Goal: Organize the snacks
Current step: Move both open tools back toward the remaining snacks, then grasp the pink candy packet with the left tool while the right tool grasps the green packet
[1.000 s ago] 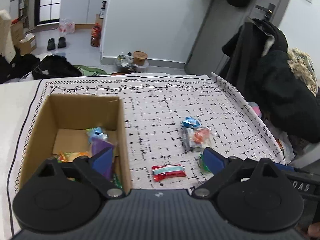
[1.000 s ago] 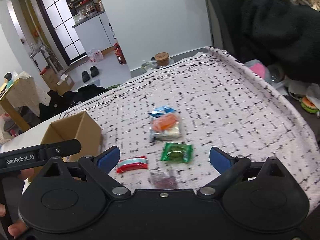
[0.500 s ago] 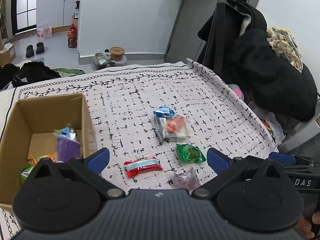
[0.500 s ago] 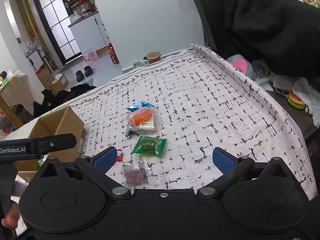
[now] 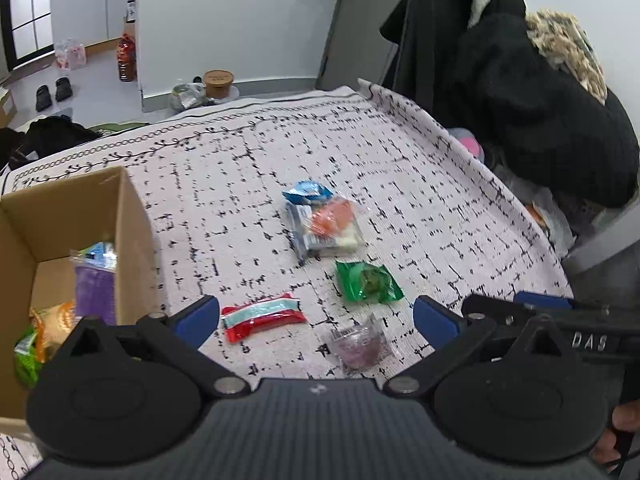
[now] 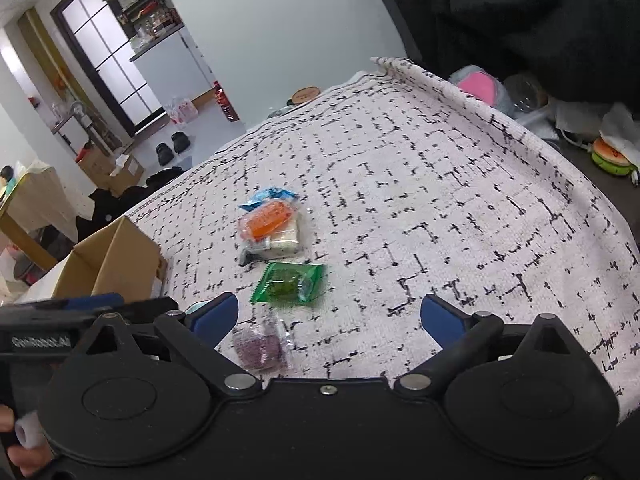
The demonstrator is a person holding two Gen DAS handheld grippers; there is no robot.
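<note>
White cloth with a broken black grid pattern covers our counter, with a pale wall, dark coats and a doorway behind it.

At nine o'clock stands an open brown cardboard box. It already holds a purple packet, an orange packet and a green one, so we judge part of the sorting done.

Five snacks lie loose on the cloth. Toward twelve o'clock of the group, a blue wrapper touches a clear packet with orange and cream contents. Just nearer us lies a shiny green packet. At our eight o'clock rests a red packet with a pale blue stripe, and nearest of all a small clear packet of dark purple sweets.

Our left tool hangs above the cloth with jaws wide and empty, the red packet and purple sweets lying below the gap. Our right tool is also wide and holds nothing; its jaws are closing slightly, with the purple sweets beside its left finger.

All five loose snacks are left to be boxed, as we judge it.
</note>
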